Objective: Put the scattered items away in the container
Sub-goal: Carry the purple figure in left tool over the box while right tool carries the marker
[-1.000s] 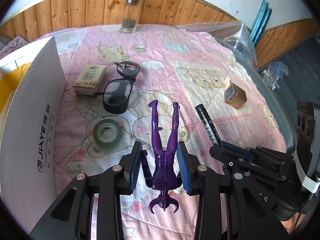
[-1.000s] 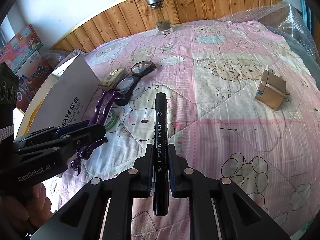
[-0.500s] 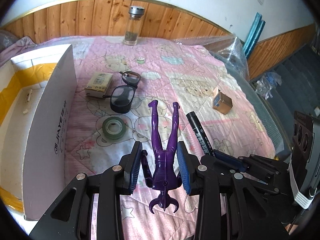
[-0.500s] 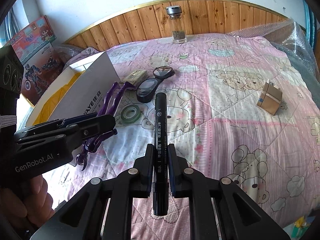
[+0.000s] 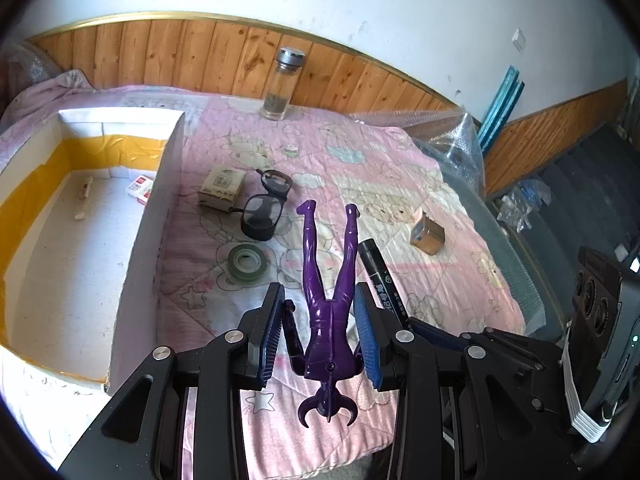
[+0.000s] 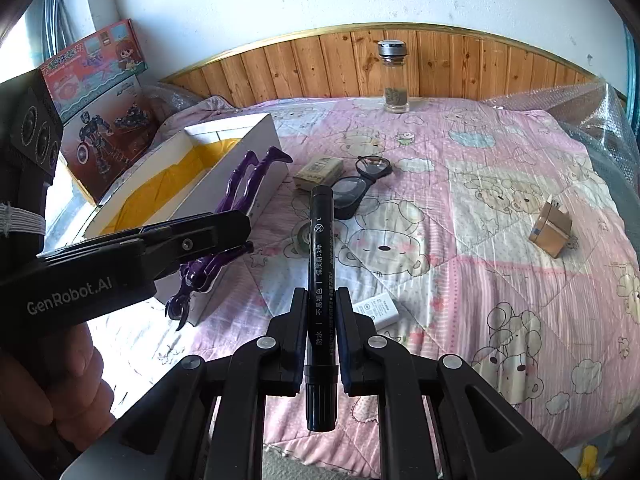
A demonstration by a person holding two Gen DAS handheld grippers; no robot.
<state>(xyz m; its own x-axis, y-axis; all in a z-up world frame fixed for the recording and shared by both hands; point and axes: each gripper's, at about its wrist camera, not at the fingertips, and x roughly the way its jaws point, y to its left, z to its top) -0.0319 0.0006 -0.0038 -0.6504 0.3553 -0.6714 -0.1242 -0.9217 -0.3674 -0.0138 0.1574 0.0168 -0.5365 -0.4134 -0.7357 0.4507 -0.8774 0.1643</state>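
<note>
My left gripper is shut on a purple toy figure, which hangs head-down toward the camera with its legs pointing away, above the pink quilt. My right gripper is shut on a black marker that points forward over the quilt. The container is a white box with a yellow lining at the left of the bed; it also appears as the white box in the right wrist view. There the left gripper holds the purple figure right beside the box's wall. The marker shows to the figure's right.
On the quilt lie dark glasses, a green tape roll, a small packet, a brown cube box and a white flat item. A glass bottle stands by the wooden headboard. A tube and a red-white packet lie inside the box.
Both grippers have risen and drawn back from the quilt with the figure and the marker still held. The inside of the white box has come into view on the left.
</note>
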